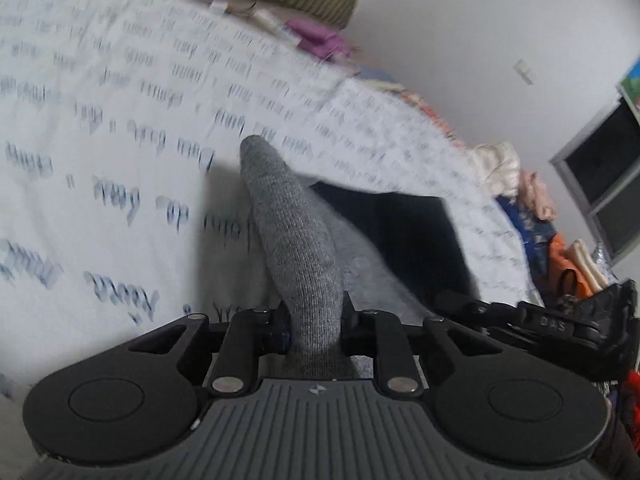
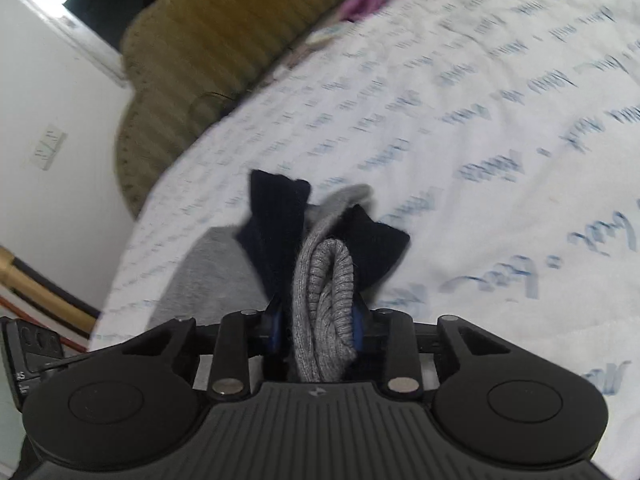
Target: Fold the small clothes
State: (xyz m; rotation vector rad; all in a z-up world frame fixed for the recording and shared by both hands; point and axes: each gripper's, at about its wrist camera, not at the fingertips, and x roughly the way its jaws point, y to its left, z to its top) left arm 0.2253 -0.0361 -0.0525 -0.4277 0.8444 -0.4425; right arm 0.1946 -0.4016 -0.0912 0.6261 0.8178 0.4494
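My left gripper (image 1: pixel 314 334) pinches one end of the grey knit sock with dark navy parts (image 1: pixel 292 232); my right gripper (image 2: pixel 320 334) clamps its bunched other end (image 2: pixel 326 300), lifted above the white script-printed bedsheet (image 2: pixel 500 160); thick folds could slip, I judge, if either grip loosens.

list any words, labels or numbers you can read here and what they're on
"DAS": raised letters on the black right claw body seen from the left wrist view.
Blue cursive script across the white bedsheet: motion-blurred, no word reads with certainty.
Small white marks on the black device at the left edge of the right wrist view: too small to read.
Small emblem on each claw's grey ribbed housing: a symbol, not text.
Grey sock: no label visible.
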